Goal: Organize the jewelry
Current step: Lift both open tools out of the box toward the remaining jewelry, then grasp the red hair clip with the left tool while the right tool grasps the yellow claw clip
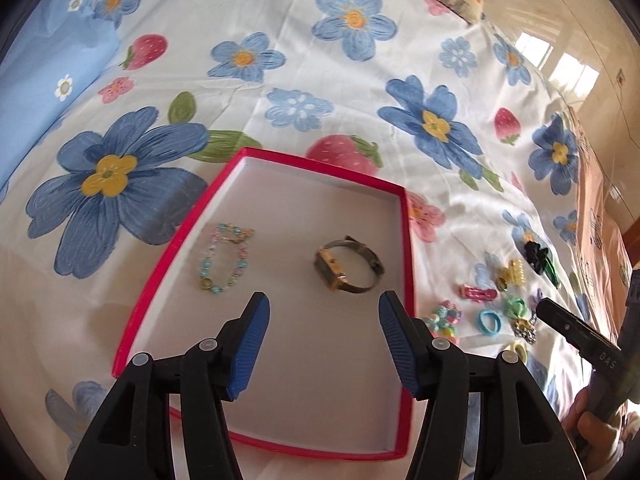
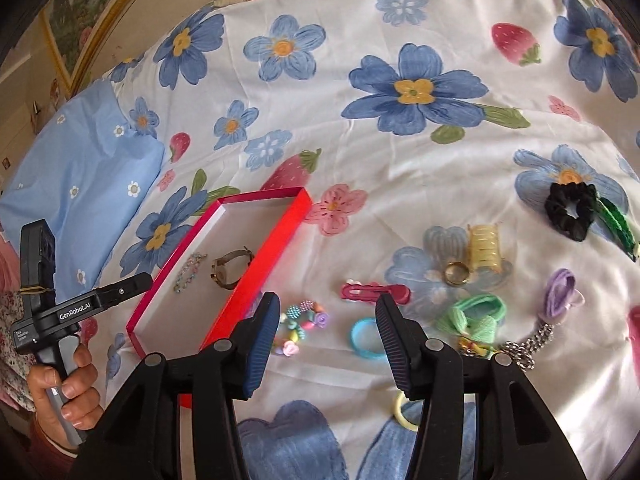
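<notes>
A red box [image 1: 409,240] with a white inside lies on the flowered bedsheet; it also shows in the right wrist view [image 2: 256,268]. In it lie a pastel bead bracelet [image 1: 225,262] and a gold watch [image 1: 347,266]. My left gripper [image 1: 324,304] is open and empty above the box's near half. My right gripper [image 2: 326,306] is open and empty above the sheet, between a colourful bead bracelet [image 2: 300,326] and a blue hair band [image 2: 365,338]. A pink hair clip [image 2: 376,292] lies just beyond it.
Loose on the sheet right of the box: a gold ring [image 2: 457,273], yellow claw clip [image 2: 485,255], green tie [image 2: 474,316], purple tie [image 2: 558,294], black scrunchie [image 2: 570,210], green clip [image 2: 618,228], silver chain [image 2: 524,350], yellow ring [image 2: 402,412]. A blue pillow [image 2: 84,176] lies far left.
</notes>
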### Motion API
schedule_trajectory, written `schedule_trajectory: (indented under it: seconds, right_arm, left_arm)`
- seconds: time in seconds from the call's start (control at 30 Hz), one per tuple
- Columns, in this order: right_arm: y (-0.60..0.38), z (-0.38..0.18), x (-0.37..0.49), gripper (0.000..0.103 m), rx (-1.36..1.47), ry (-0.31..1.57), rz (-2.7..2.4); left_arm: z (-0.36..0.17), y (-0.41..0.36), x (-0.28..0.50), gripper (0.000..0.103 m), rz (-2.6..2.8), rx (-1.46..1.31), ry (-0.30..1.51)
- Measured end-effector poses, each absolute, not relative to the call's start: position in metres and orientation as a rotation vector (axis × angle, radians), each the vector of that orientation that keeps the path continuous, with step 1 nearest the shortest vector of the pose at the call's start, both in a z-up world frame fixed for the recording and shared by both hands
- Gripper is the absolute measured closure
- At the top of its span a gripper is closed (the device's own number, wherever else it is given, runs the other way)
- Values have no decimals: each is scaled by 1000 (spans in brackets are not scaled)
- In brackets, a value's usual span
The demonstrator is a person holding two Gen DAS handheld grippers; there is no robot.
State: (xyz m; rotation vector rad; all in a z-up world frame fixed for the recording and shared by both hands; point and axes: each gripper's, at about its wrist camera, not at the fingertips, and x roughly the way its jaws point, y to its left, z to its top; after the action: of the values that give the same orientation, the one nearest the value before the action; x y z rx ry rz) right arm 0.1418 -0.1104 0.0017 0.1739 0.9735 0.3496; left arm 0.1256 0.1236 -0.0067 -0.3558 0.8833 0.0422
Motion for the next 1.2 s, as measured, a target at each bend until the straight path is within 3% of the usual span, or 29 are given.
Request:
schedule_trajectory:
  seconds: [0.67, 1.2]
  right_arm:
    - [-182, 3, 134, 48, 203, 955, 228]
    - [-193, -27, 193, 48, 218, 1012, 227]
  left_arm:
    - [-11, 35, 175, 44, -179, -117, 954]
    - [-59, -41, 273, 42, -413, 166, 1051]
